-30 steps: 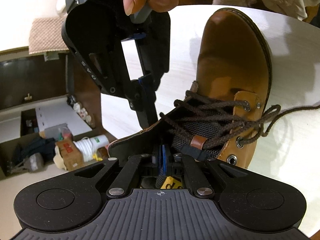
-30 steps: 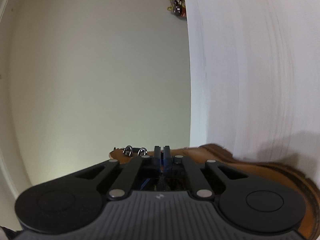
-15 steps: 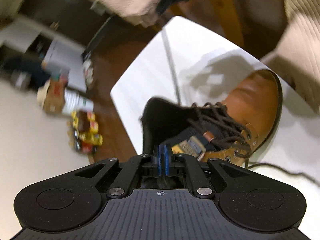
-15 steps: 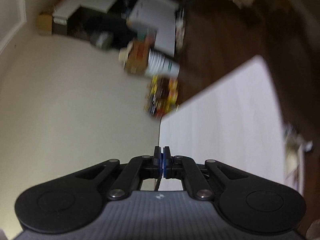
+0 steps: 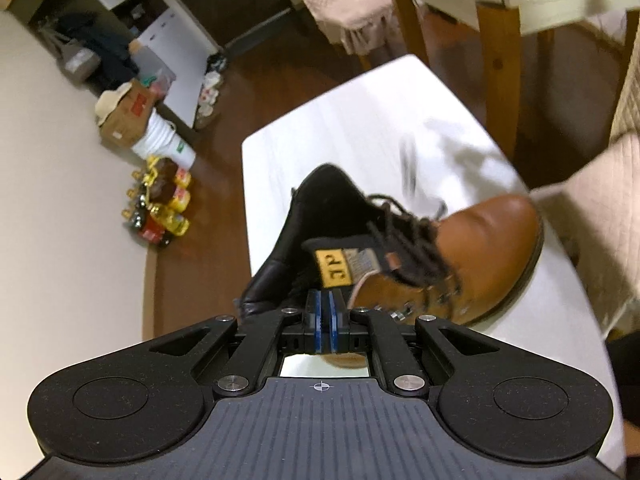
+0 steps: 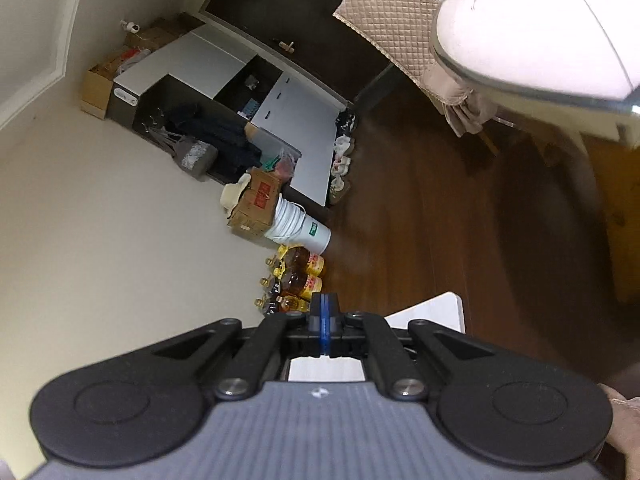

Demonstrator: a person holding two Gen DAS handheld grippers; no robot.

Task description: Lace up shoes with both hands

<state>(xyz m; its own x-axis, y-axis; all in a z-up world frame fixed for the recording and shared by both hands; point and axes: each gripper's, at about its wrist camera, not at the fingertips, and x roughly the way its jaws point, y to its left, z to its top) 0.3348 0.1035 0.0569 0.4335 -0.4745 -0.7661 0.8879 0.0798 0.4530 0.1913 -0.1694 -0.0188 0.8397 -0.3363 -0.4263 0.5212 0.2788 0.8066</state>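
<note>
The tan boot (image 5: 472, 256) sits on the white counter (image 5: 352, 128), toe toward two o'clock, dark laces (image 5: 412, 236) criss-crossed. Left tongs (image 5: 325, 320) and right tongs (image 6: 325, 328) are pressed together, pinching nothing, so neither can pull lace.

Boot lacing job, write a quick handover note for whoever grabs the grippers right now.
Left gripper: shut, holding nothing visible, just above the brown boot's collar.
Right gripper: shut, holding nothing visible, aimed at the floor past the white table's corner; boot out of its view.
Boot: lies on the white table, toe pointing away from the left gripper, tongue with its yellow label showing.
Done: dark laces cross the lower eyelets.
Left: top eyelets look unthreaded; picture blurred, so check, find the lace ends, finish and tie.
</note>
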